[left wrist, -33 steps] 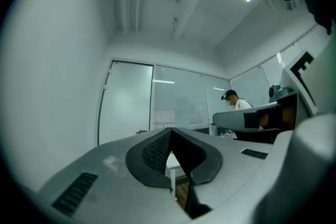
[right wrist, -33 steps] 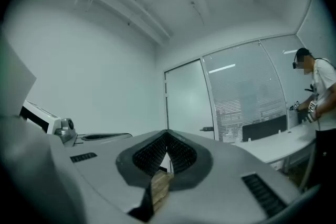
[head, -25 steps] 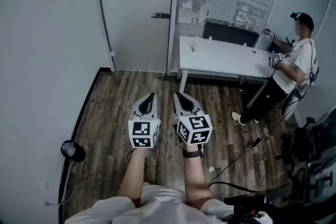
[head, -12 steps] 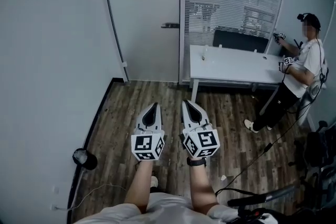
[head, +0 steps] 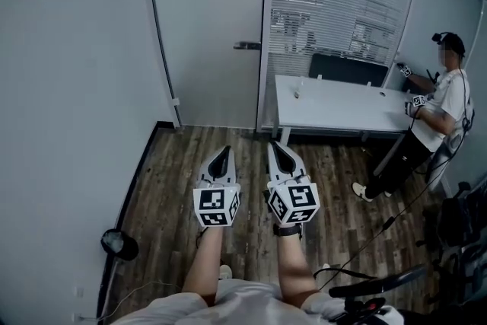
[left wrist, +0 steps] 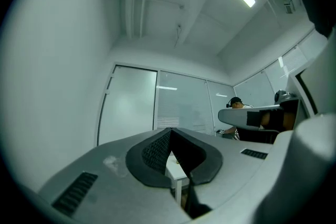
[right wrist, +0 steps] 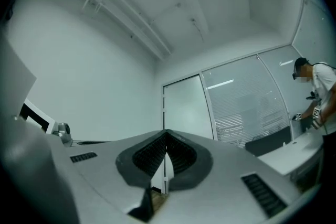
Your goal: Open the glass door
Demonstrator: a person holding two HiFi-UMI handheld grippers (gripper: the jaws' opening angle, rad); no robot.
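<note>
The frosted glass door [head: 209, 27] stands closed in the far wall, a dark handle [head: 247, 46] on its right edge. It also shows in the left gripper view as the glass door [left wrist: 128, 105] and in the right gripper view as the glass door [right wrist: 186, 107]. My left gripper [head: 222, 151] and right gripper [head: 274, 144] are held side by side over the wood floor, well short of the door, pointing toward it. Both are shut with nothing between the jaws.
A white table [head: 342, 106] stands right of the door before a glass wall with blinds [head: 335, 4]. A person [head: 426, 118] stands at its right end. A dark round object [head: 118, 243] and a cable lie by the left wall [head: 68, 87].
The view has advanced and shifted toward the door, which now looks larger and more central. Both grippers have moved forward and a little up. Their jaws stay shut.
</note>
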